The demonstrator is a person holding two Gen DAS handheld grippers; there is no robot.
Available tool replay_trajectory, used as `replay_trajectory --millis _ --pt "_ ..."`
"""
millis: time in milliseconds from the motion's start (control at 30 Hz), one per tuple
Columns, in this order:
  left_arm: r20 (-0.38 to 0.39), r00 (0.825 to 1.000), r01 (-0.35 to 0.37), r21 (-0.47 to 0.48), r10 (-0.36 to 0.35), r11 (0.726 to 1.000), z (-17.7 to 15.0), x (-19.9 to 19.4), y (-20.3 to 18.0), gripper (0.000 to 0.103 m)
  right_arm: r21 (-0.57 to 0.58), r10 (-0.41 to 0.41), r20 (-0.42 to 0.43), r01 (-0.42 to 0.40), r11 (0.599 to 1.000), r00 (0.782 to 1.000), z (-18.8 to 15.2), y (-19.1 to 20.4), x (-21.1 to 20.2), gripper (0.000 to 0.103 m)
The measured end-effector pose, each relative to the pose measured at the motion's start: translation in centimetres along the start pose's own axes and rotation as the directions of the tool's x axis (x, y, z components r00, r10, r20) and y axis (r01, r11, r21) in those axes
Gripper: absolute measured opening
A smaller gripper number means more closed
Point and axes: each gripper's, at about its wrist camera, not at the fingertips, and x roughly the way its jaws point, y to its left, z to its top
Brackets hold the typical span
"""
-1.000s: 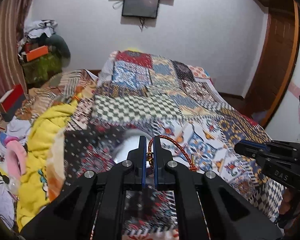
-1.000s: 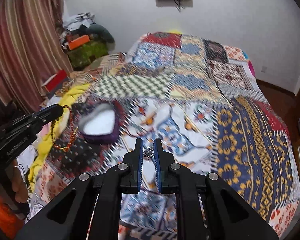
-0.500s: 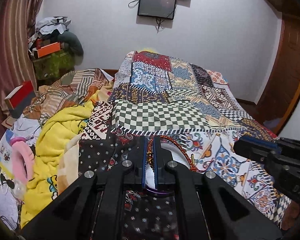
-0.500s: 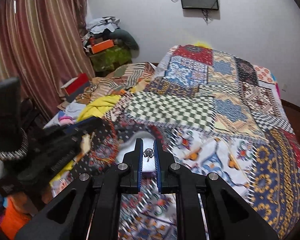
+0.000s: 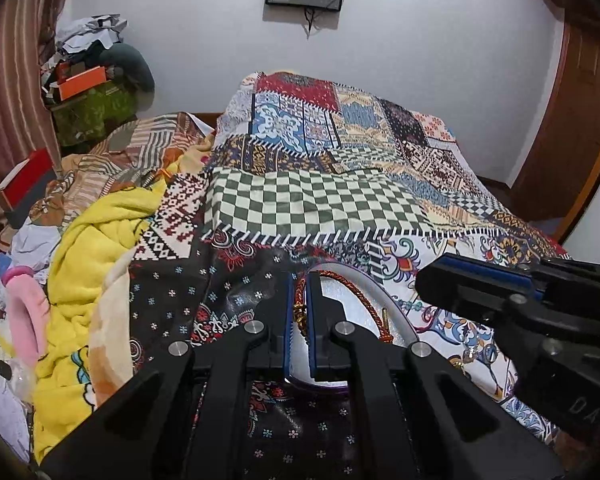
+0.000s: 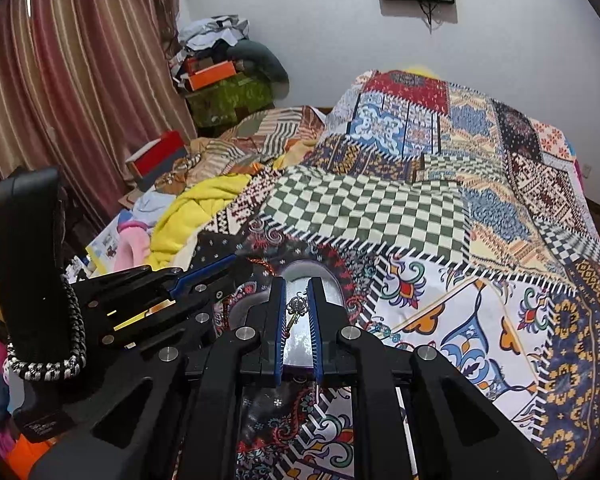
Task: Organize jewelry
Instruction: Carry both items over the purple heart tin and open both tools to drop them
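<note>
My left gripper (image 5: 299, 280) is shut on a red-and-gold braided cord bracelet (image 5: 354, 288), whose loop hangs over the white inside of a heart-shaped purple jewelry box (image 5: 396, 312) on the patchwork bedspread. My right gripper (image 6: 297, 284) is shut on a small silver ornament with a gold stem (image 6: 296, 309), directly above the same box (image 6: 332, 292). Both grippers crowd the box: the right gripper (image 5: 476, 280) enters the left wrist view from the right, and the left gripper (image 6: 204, 270) reaches in from the left of the right wrist view.
The patchwork bedspread (image 5: 320, 208) covers the bed. A yellow blanket (image 5: 88, 248) and pink item (image 5: 24, 312) lie at the left edge, with a red box (image 5: 24, 180) and piled clutter (image 5: 92, 92) beyond. A wooden door (image 5: 572, 120) stands at the right.
Both grippers have moved in over the heart-shaped box and closer together, each still holding its piece. The box now sits right under both sets of fingers.
</note>
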Motion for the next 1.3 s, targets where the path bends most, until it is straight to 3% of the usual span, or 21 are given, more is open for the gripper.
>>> replay_trajectory --millis 467,867,1100,1233,1300 --pt "-0.050 0.999 -0.008 0.010 0.009 1.000 -0.5 1.9 0.3 0.004 0.004 0.004 -0.089 -0.004 1.000 0.996 -1.4 -0.4 3.2 0.010" --pt "-0.036 0.998 -0.045 -0.003 0.045 0.999 -0.4 0.8 1.2 0.005 0.017 0.020 -0.131 -0.018 1.000 0.991 -1.7 -0.7 4.2 0.010" --pt "-0.023 0.997 -0.070 -0.017 0.070 0.997 -0.3 -0.2 2.1 0.013 -0.012 0.009 -0.145 -0.011 1.000 0.989 -1.7 -0.2 4.4 0.010" --pt "-0.014 0.997 -0.077 -0.016 0.077 0.997 -0.4 -0.8 2.1 0.028 -0.012 0.013 -0.155 -0.015 1.000 0.988 -1.6 -0.2 4.2 0.018" --pt "-0.005 0.997 -0.079 -0.014 0.078 0.997 -0.3 -1.3 1.9 0.029 -0.014 0.007 -0.143 -0.009 1.000 0.990 -1.4 -0.2 3.7 0.022"
